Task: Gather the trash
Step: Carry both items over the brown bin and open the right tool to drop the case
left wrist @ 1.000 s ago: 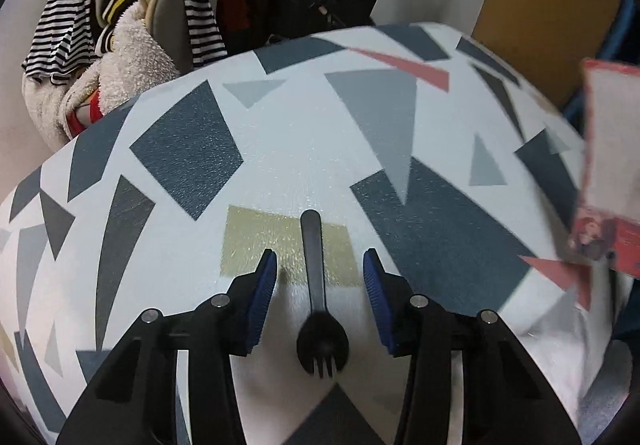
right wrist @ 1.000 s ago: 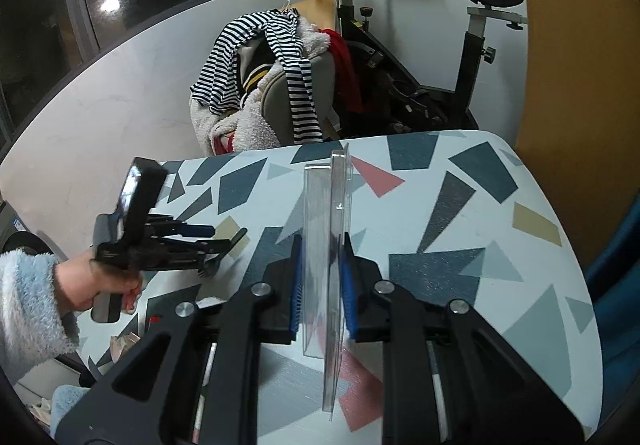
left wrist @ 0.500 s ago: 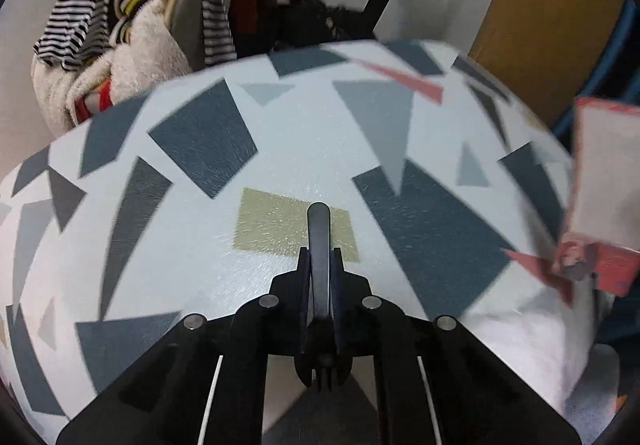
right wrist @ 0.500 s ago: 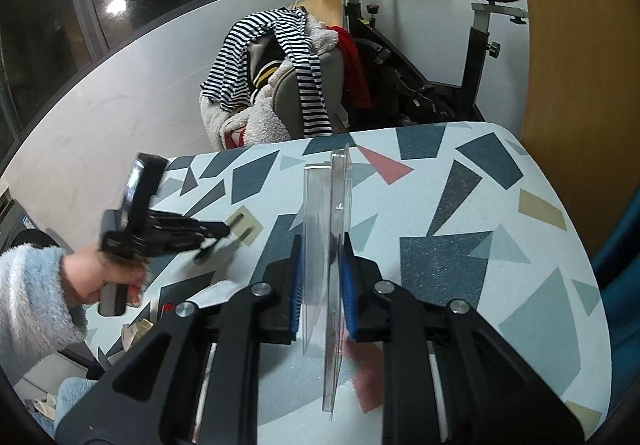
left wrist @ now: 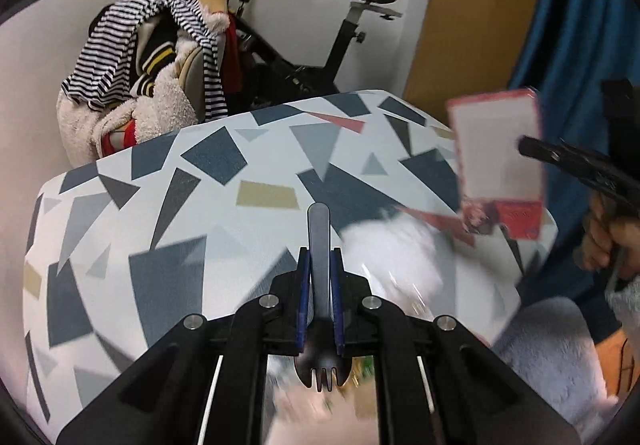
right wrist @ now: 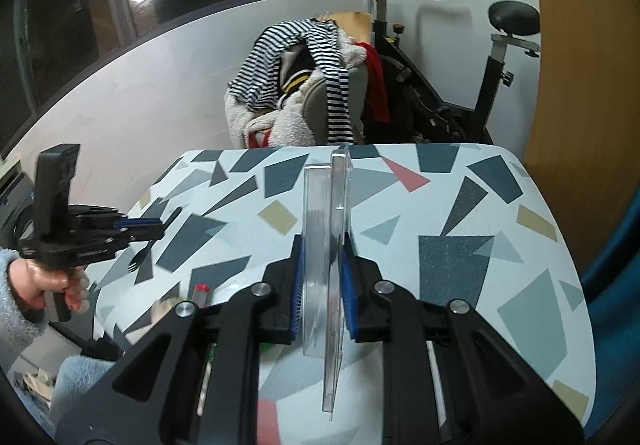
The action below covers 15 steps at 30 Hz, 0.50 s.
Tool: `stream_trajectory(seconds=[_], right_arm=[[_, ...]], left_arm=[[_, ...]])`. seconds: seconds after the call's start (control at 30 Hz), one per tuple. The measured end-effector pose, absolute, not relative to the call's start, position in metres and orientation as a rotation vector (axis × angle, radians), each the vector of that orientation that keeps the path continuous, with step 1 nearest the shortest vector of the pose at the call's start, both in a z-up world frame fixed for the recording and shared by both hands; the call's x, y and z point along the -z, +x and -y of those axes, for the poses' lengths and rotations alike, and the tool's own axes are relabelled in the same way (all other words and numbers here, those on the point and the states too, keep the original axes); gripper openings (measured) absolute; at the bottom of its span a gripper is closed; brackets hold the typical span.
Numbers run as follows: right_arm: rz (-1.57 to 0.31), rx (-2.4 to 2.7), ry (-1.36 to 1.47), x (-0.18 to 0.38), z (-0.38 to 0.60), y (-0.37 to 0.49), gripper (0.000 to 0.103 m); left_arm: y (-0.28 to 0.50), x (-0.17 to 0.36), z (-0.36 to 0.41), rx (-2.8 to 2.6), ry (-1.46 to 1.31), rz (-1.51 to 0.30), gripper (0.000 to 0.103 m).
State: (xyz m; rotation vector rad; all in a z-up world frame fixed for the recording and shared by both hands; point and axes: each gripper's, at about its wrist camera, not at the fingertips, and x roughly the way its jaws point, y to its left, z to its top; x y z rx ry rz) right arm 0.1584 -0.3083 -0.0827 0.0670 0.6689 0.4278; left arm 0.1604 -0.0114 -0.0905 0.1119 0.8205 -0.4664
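We've got the left gripper (left wrist: pixel 319 281) clamped tight on the black fork (left wrist: pixel 320 329), handle pointing forward, tines back toward the camera, fork held clear above the table (left wrist: pixel 120 245). Right gripper (right wrist: pixel 323 277) is nearly closed, pinching the clear plastic pack (right wrist: pixel 326 265) edge-on and upright over the table. Chair with clothes (right wrist: pixel 296 85) sits behind the table.
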Motion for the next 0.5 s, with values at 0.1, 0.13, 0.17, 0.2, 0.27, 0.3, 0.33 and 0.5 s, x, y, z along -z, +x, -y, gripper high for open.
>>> stream_trajectory(seconds=[0.1, 0.13, 0.17, 0.2, 0.27, 0.3, 0.33, 0.5], right_arm=[[-0.666, -0.455, 0.045, 0.078, 0.301, 0.139, 0.020], [-0.666, -0.464, 0.041, 0.077, 0.299, 0.133, 0.020], [-0.670, -0.476, 0.032, 0.076, 0.296, 0.124, 0.020], [-0.671, -0.486, 0.026, 0.075, 0.294, 0.117, 0.020], [-0.674, -0.505, 0.017, 0.074, 0.290, 0.106, 0.020], [-0.675, -0.515, 0.012, 0.073, 0.288, 0.099, 0.020], [-0.676, -0.525, 0.007, 0.073, 0.286, 0.093, 0.020], [-0.690, -0.605, -0.036, 0.079, 0.271, 0.051, 0.020]], left_arm=[[0.120, 0.086, 0.010, 0.474, 0.125, -0.793, 0.010], [0.112, 0.085, 0.010, 0.476, 0.124, -0.788, 0.010], [0.098, 0.084, 0.009, 0.479, 0.120, -0.779, 0.010], [0.086, 0.083, 0.008, 0.484, 0.114, -0.773, 0.010], [0.064, 0.084, 0.007, 0.490, 0.109, -0.764, 0.010], [0.053, 0.085, 0.007, 0.494, 0.105, -0.760, 0.010], [0.042, 0.086, 0.006, 0.497, 0.101, -0.757, 0.010], [0.005, 0.095, -0.001, 0.496, 0.079, -0.748, 0.010]])
